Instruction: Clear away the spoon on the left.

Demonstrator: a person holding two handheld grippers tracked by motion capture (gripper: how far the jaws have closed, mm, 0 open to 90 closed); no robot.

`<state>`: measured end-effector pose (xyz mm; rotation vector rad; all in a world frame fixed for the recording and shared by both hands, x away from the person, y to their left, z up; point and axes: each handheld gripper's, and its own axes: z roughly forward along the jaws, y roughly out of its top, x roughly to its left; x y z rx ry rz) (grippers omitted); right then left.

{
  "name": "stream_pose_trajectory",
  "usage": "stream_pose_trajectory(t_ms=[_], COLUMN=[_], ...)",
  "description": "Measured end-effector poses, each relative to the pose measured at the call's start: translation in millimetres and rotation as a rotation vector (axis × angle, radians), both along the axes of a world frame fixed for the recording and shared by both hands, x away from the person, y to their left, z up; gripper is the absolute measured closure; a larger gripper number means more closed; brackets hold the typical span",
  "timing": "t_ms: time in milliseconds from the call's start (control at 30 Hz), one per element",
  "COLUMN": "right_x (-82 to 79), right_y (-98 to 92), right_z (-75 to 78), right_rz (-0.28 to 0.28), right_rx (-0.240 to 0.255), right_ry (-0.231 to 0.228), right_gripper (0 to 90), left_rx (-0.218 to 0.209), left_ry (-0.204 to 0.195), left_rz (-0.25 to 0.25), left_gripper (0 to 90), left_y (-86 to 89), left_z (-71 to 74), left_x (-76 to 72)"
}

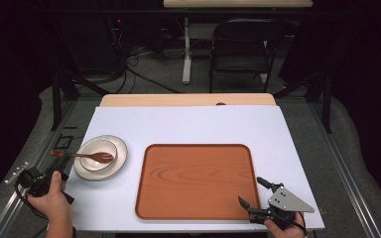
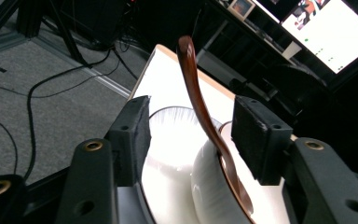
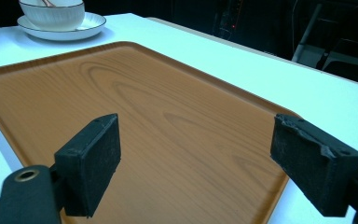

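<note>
A brown wooden spoon (image 1: pixel 87 155) rests in a white bowl (image 1: pixel 96 147) on a white plate (image 1: pixel 121 151) at the table's left, its handle pointing left past the rim. My left gripper (image 1: pixel 62 162) stands at that handle end. In the left gripper view the spoon handle (image 2: pixel 198 98) rises between the pads (image 2: pixel 135 135) of the left gripper (image 2: pixel 191 121) with a gap on each side, above the bowl (image 2: pixel 209 186) and plate (image 2: pixel 172 140). My right gripper (image 1: pixel 251 190) hangs open over the near right corner of a wooden tray (image 1: pixel 193 173), with nothing between its jaws (image 3: pixel 196 154).
The tray (image 3: pixel 168 102) lies bare in the middle of the white tabletop (image 1: pixel 188 124); the bowl (image 3: pixel 51 14) and plate (image 3: pixel 91 21) sit beyond its far corner. A black folding chair (image 1: pixel 240 44) and floor cables lie behind the table. A lit monitor (image 2: pixel 335 32) stands off to the side.
</note>
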<state>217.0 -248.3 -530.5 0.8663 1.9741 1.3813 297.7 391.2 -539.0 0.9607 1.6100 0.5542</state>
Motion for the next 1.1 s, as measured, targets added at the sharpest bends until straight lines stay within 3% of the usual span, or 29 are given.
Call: stream_pose_trajectory(t_ms=[333, 467, 733, 1100], right_x=[0.1, 0.1, -0.1, -0.3], right_y=[0.3, 0.0, -0.1, 0.0], right_z=[-0.4, -0.3, 0.0, 0.2], right_rz=[0.000, -0.002, -0.002, -0.002], right_rx=[0.000, 0.001, 0.001, 0.000], right_ry=[0.001, 0.002, 0.001, -0.001], right_gripper=[15.7, 15.7, 15.7, 15.7], left_rx=[0.034, 0.026, 0.014, 0.002], left_ry=[-0.020, -0.033, -0.042, -0.063], left_rz=[0.006, 0.006, 0.013, -0.003], left_gripper=[61.4, 68.9, 75.8, 78.8], left_y=[-3.5, -5.4, -6.2, -8.5], left_z=[-0.1, 1.1, 1.6, 5.4], left_x=[9.6, 8.4, 7.0, 5.4])
